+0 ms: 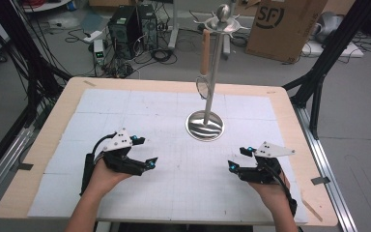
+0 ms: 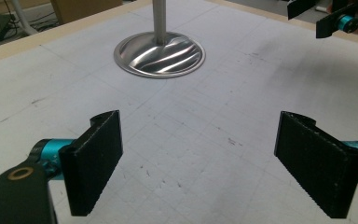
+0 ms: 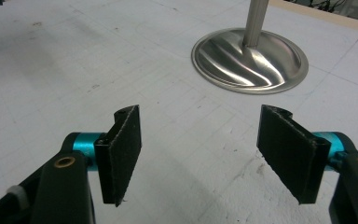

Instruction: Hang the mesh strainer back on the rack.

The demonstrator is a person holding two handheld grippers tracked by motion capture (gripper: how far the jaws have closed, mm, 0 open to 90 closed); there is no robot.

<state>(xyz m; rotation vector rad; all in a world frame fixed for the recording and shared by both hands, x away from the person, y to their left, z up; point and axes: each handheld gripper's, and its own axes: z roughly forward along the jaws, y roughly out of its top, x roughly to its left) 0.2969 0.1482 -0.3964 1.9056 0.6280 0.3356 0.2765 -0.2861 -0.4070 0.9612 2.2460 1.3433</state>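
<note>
Grey concrete floor is spreading behind the table (image 1: 38,145) in the upper part of the high view, with black computer towers (image 1: 131,24) at upper centre-left and a cardboard box (image 1: 282,26) at upper right. White gridded paper (image 1: 174,159) is covering most of the wooden tabletop.

A metal stand (image 1: 205,124) is sitting on the paper slightly right of centre, its round polished base lying flat and its thin pole rising toward the top of the frame, where a hooked crown is carrying a utensil with a wooden handle (image 1: 204,50) hanging down beside the pole.

The left gripper (image 1: 147,151) is hovering at lower left of the high view, held in the person's left hand (image 1: 101,175), its jaws standing wide apart with nothing between them. The right gripper (image 1: 236,158) is mirroring it at lower right, held in the right hand (image 1: 270,188), jaws also gaping and gripping nothing.

In the left gripper view the stand's base is showing at upper centre, well apart from the jaws; in the right gripper view it is lying at upper right.
</note>
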